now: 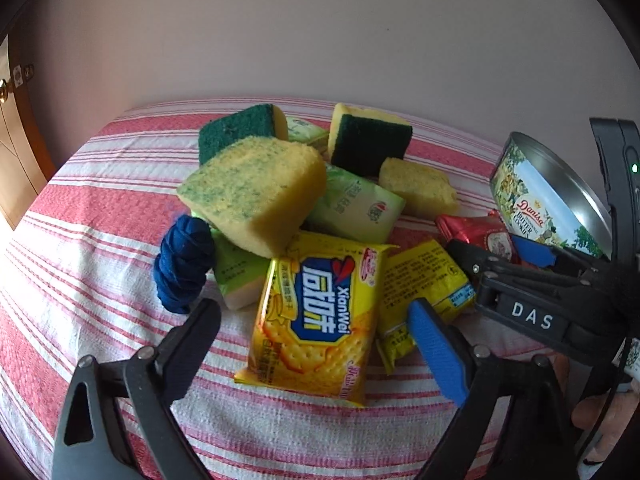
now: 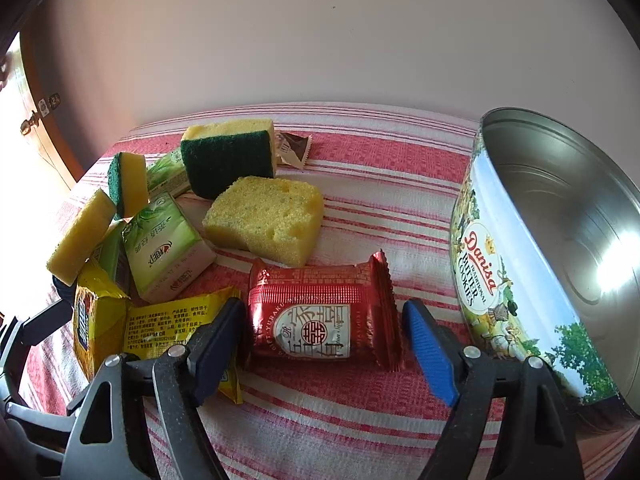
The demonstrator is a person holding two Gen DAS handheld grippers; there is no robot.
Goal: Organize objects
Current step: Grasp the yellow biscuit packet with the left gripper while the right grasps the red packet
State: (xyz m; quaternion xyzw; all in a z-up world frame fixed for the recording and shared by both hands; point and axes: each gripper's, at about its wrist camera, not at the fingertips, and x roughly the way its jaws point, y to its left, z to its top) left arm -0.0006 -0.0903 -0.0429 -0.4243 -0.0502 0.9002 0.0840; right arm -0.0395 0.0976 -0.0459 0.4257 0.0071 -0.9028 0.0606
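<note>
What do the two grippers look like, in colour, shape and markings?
Both the left gripper and the right gripper have black linkage arms with silver rivets and ribbed blue pads. Seen from the left wrist, the right gripper's body bears white letters "DAS" and a small green light.

Table under red-and-white striped cloth (image 2: 360, 432). Landmark: cookie tin (image 2: 560, 264), right side. Red snack packet (image 2: 324, 312) just left of tin. Plain yellow sponge (image 2: 266, 216) behind packet. Farther left: yellow cracker packs (image 1: 316, 316), blue cloth knot (image 1: 184, 268).
</note>
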